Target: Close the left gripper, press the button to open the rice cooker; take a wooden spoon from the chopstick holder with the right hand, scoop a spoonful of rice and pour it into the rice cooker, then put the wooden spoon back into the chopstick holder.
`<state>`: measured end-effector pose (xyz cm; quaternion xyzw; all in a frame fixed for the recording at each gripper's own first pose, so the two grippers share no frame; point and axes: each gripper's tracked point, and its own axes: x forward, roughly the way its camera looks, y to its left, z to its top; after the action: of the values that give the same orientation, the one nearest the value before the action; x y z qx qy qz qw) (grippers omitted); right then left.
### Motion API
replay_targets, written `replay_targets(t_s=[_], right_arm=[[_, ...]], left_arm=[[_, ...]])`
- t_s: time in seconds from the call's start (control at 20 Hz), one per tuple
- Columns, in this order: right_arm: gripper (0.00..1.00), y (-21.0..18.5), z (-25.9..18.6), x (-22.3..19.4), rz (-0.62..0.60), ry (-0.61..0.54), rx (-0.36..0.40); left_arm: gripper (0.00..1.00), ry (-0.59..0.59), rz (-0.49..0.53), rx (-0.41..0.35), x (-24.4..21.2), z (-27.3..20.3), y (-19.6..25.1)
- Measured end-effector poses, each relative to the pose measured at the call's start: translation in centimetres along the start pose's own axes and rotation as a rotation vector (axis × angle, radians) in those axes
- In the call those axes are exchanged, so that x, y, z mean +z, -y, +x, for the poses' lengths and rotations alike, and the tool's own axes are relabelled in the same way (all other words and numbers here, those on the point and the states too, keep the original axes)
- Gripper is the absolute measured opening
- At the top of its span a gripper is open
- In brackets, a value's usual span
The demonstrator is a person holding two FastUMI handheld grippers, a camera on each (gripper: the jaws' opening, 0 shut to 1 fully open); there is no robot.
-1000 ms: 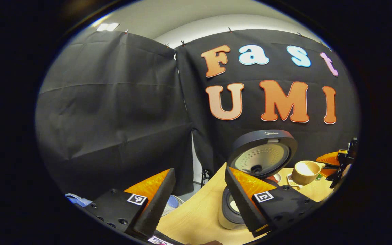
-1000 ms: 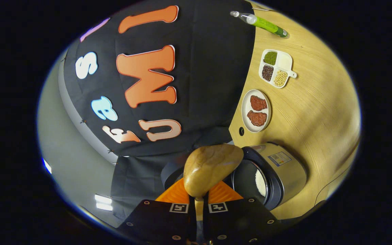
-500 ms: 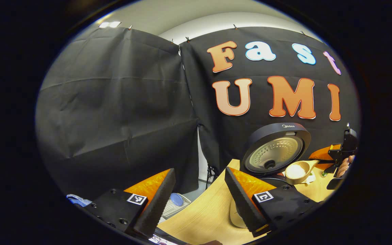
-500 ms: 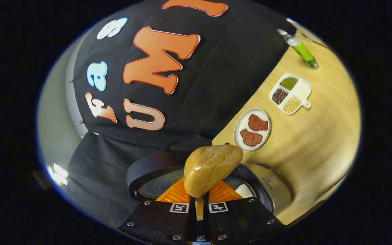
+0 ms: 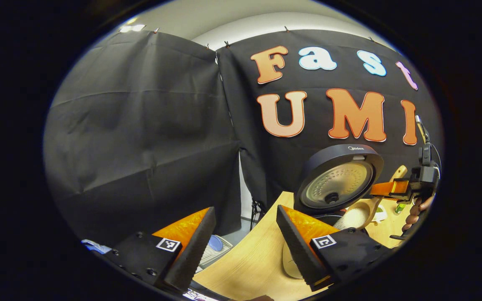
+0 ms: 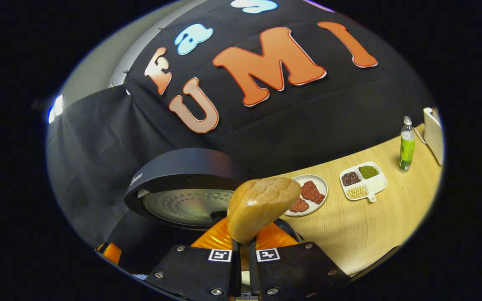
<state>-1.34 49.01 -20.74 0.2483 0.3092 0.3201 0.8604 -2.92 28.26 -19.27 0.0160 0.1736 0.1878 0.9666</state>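
Two tools: right tool [image 6: 241, 255] pinches the wooden spoon [image 6: 262, 207] by its thin handle, bowl over the open rice cooker [image 6: 182, 188] at the bench's back edge. Left tool [image 5: 245, 246] spread, empty. Spoon looks light, stiff; keep the handle grip.

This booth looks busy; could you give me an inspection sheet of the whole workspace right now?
Surface: wooden table.
Job's things: rice cooker lid up; wooden spoon tipped over the cooker.
Clutter: plate of meat, divided dish of grains, green bottle.
Tongs: right gripper shut on the spoon handle; left gripper open, holding nothing.
Cables: one thin cable by the right gripper.
Surroundings: black cloth wall; a hand holding the right gripper.
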Motion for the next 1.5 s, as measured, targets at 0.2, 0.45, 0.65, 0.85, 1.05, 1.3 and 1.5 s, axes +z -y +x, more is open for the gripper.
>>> replay_targets(t_s=[0.2, 0.45, 0.65, 0.85, 1.05, 1.3, 1.5], right_arm=[[0.07, -1.5, -0.3, 0.6, -0.099, 0.020, 0.022], [0.07, -3.3, -0.9, 1.3, -0.280, 0.052, 0.056], [0.07, -4.5, -1.7, 1.7, -0.426, 0.068, 0.080], [0.07, -5.5, -2.5, 2.2, -0.594, 0.103, 0.115], [0.07, -6.6, -3.7, 2.1, -0.713, 0.140, 0.153], [0.07, -6.5, -3.9, 2.0, -0.770, 0.161, 0.183], [0.07, -3.3, -6.4, 3.0, -0.628, 0.138, 0.154]], left_arm=[[0.98, -0.001, -0.009, 0.013, 0.0, -0.1, -0.7], [0.99, -0.002, -0.007, 0.012, -0.1, -0.1, -0.9], [0.99, 0.002, -0.010, 0.011, 0.1, 0.0, -0.7], [0.98, -0.003, -0.004, 0.009, -0.1, -0.4, -0.4], [0.98, -0.008, -0.005, 0.013, -0.3, -1.0, -0.3], [0.99, -0.013, 0.006, 0.025, -0.2, -2.3, 0.0], [0.99, -0.007, 0.019, 0.015, 0.1, -3.2, 1.3]])
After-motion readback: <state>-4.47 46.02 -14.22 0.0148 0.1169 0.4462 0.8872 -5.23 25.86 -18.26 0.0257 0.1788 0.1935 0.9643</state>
